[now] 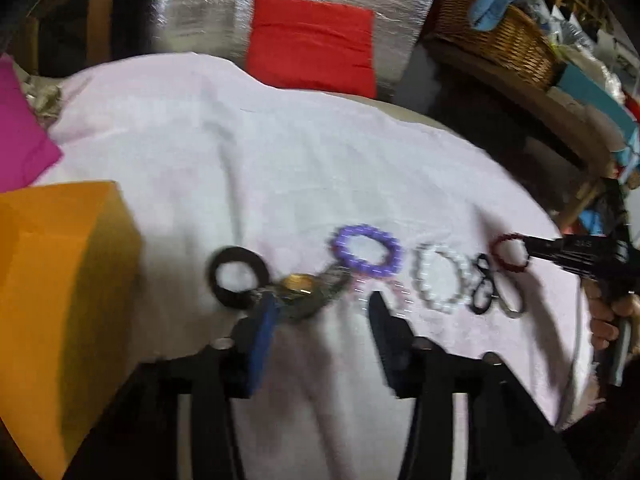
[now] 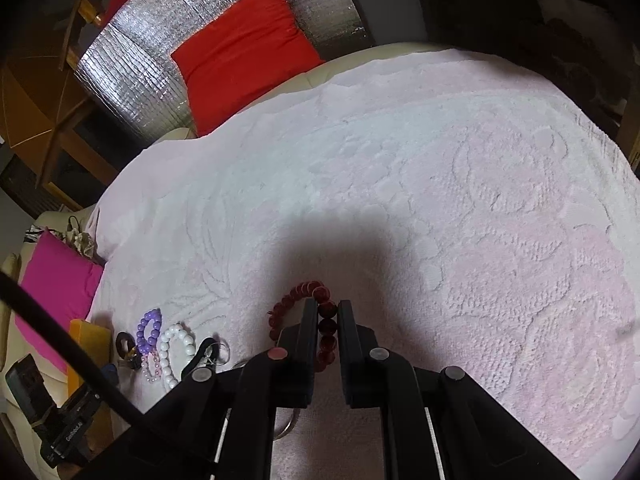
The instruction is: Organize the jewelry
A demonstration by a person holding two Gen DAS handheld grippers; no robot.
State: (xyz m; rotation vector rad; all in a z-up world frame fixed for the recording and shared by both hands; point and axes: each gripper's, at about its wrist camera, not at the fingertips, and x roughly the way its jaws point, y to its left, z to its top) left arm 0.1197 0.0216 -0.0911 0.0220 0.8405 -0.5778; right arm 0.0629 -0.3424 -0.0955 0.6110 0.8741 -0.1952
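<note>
Jewelry lies in a row on a pale pink towel (image 1: 280,168): a dark ring bracelet (image 1: 236,280), a gold watch (image 1: 300,290), a purple bead bracelet (image 1: 366,254), a white bead bracelet (image 1: 440,280) and black loops (image 1: 484,288). My left gripper (image 1: 324,312) is open just above the watch, its jaws wide apart and empty. My right gripper (image 2: 328,312) is shut on a dark red bead bracelet (image 2: 298,296), also seen in the left wrist view (image 1: 510,254), held over the towel (image 2: 440,200).
An orange box (image 1: 60,300) stands at the towel's left, also seen in the right wrist view (image 2: 90,336). A pink cushion (image 1: 20,136) and a red cushion (image 1: 312,44) lie beyond. A wicker basket (image 1: 500,36) sits on a shelf at the right.
</note>
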